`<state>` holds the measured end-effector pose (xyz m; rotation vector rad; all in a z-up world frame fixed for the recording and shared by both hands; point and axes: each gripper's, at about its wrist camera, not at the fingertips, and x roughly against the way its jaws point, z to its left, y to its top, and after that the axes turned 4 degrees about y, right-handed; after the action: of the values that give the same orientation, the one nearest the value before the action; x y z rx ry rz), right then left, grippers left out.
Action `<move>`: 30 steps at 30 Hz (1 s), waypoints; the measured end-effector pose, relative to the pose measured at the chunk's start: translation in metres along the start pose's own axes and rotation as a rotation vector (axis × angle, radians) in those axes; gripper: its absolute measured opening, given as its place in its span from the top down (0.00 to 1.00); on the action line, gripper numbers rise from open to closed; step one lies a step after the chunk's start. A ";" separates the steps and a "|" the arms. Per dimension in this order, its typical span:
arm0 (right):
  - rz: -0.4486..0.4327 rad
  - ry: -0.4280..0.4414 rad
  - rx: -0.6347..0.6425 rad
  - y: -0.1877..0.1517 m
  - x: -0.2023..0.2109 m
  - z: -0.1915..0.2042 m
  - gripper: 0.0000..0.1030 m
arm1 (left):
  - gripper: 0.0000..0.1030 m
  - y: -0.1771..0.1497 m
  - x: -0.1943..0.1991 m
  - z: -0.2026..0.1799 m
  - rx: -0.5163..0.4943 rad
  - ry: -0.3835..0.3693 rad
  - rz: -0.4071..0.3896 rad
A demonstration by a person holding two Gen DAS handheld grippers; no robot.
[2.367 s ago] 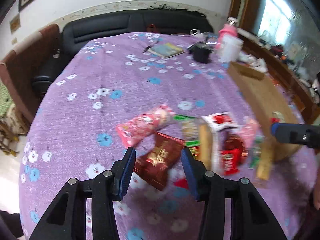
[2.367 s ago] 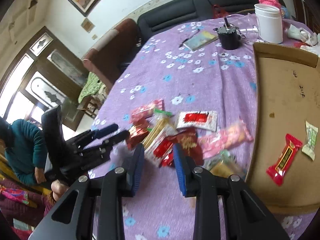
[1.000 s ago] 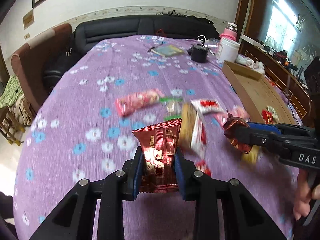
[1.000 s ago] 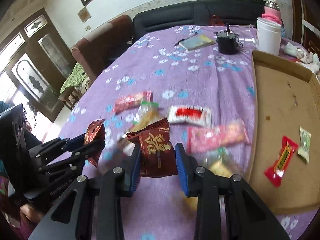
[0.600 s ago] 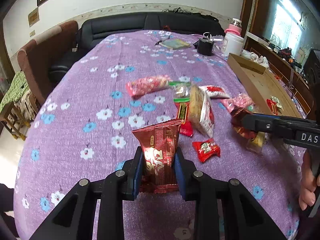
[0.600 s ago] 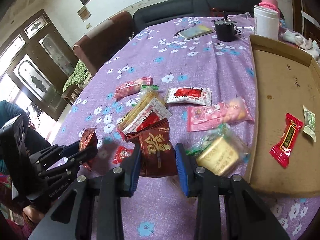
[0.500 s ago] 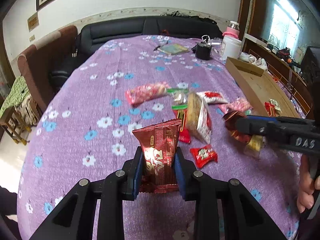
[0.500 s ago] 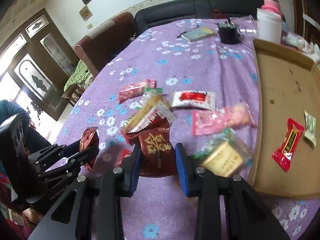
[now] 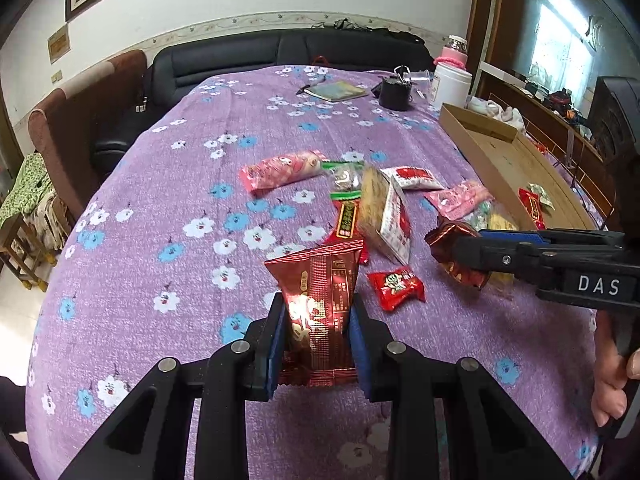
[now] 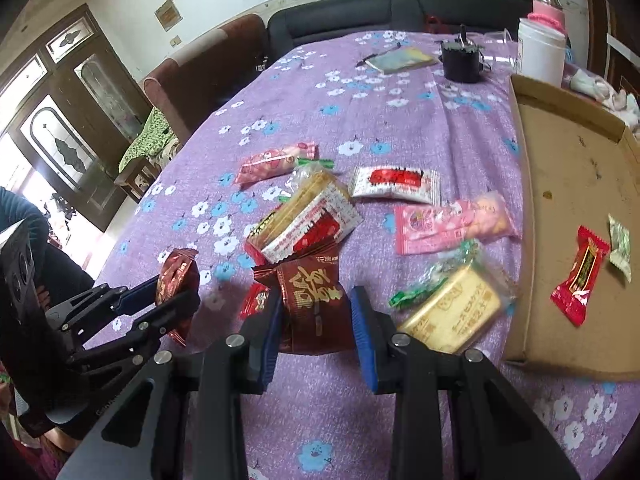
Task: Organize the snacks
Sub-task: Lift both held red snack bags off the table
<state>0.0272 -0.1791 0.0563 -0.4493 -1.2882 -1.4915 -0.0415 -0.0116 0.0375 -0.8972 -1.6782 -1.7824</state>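
A table under a purple cloth (image 9: 168, 208) printed with white and blue flowers carries a scatter of snack packets: a long pink packet (image 9: 282, 170), a white-and-red sachet (image 10: 394, 184), a cracker pack (image 10: 308, 216) and a small red candy (image 9: 396, 286). A shallow cardboard tray (image 10: 576, 366) lies at the right edge; farther back sit a notebook (image 9: 338, 90), a black cup (image 9: 395, 94) and a white canister (image 9: 451, 88).

Left wrist view looks forward and steeply down along its own fingers from close above the purple tablecloth (image 9: 160, 208), sofa at top of frame. Right wrist view faces likewise, angled toward the cardboard tray (image 10: 568, 184) at right. Both share the snack pile (image 9: 380, 216) at centre; each shows the opposite gripper at its edge.
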 end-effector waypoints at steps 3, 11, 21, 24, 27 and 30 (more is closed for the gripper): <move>-0.012 -0.009 0.003 -0.002 0.005 -0.001 0.69 | 0.70 0.000 0.000 -0.004 -0.006 -0.003 0.001; -0.017 -0.012 -0.014 -0.007 0.013 -0.010 0.69 | 0.70 0.001 -0.002 -0.016 -0.030 -0.006 0.006; -0.038 -0.023 -0.030 -0.007 0.025 -0.017 0.69 | 0.70 0.011 -0.005 -0.029 -0.061 -0.024 0.013; -0.063 -0.033 -0.048 -0.007 0.041 -0.021 0.69 | 0.70 0.022 -0.007 -0.044 -0.146 -0.057 0.021; -0.125 -0.078 -0.061 -0.007 0.069 -0.023 0.69 | 0.70 0.040 -0.007 -0.061 -0.227 -0.075 0.004; -0.180 -0.151 -0.111 -0.012 0.099 -0.037 0.69 | 0.70 0.056 -0.003 -0.083 -0.282 -0.114 -0.044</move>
<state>-0.0071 -0.2593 0.1179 -0.5380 -1.3976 -1.7126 -0.0061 -0.0996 0.0706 -1.1084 -1.5476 -2.0683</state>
